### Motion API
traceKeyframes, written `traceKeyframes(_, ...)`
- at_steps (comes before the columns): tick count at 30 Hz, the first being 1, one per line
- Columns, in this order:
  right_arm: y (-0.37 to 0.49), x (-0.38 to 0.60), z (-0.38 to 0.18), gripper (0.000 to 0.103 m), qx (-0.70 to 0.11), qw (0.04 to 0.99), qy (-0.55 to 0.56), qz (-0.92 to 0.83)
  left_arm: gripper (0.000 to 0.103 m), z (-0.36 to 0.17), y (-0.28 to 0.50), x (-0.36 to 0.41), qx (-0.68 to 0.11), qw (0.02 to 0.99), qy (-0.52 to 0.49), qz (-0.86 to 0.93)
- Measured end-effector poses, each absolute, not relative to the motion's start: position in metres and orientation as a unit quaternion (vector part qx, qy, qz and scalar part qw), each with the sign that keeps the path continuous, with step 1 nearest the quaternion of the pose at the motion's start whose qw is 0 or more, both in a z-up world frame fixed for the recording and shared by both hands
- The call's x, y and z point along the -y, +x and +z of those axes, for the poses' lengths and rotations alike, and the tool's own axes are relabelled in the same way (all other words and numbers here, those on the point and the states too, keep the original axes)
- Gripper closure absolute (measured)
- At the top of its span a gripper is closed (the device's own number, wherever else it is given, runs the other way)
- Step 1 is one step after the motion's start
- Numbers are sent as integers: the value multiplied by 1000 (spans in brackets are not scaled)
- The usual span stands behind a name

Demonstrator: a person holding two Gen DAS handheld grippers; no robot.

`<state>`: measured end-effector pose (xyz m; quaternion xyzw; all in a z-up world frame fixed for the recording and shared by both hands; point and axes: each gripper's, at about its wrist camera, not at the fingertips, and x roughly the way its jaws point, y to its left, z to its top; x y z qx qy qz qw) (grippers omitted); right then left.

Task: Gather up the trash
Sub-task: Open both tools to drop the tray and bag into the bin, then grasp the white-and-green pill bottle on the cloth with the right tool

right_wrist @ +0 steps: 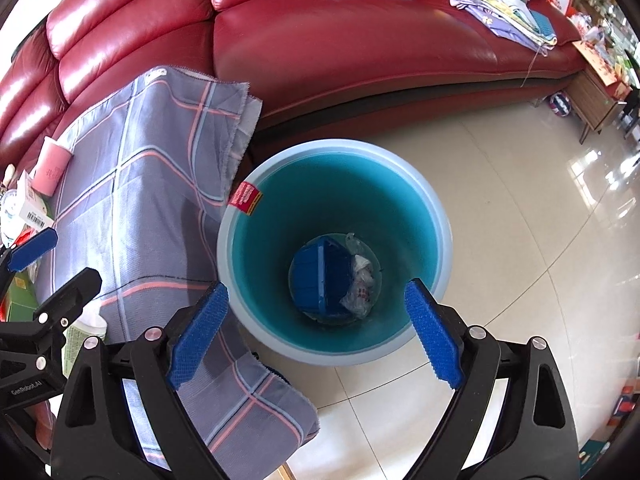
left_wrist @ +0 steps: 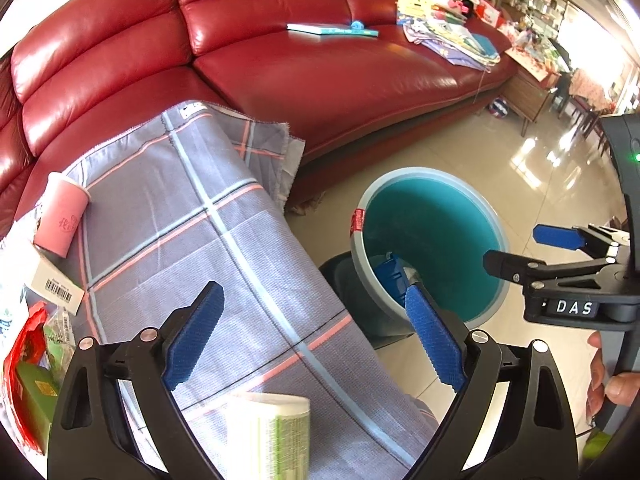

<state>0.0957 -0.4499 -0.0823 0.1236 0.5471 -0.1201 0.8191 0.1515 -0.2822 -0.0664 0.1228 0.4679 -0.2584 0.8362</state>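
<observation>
A light blue trash bin with a teal inside stands on the floor beside the table. At its bottom lie a blue box and crumpled clear plastic. My right gripper hangs open above the bin mouth, with nothing between its pads. My left gripper is open and empty over the plaid-covered table, its right finger near the bin rim. A white cup with green print lies just below it. Each gripper shows in the other's view: right gripper, left gripper.
On the table's left end sit a pink cup, a white barcoded box, a red wrapper and a green box. A red leather sofa behind holds a book and piled papers. Tiled floor spreads to the right.
</observation>
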Motion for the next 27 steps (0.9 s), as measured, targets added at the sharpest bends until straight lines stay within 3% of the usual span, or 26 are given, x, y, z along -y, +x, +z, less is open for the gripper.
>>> traceKeyframes(27,90,308,-52,17,-559,826,59,-43,7,-41,111,128,-453,868,64,-194)
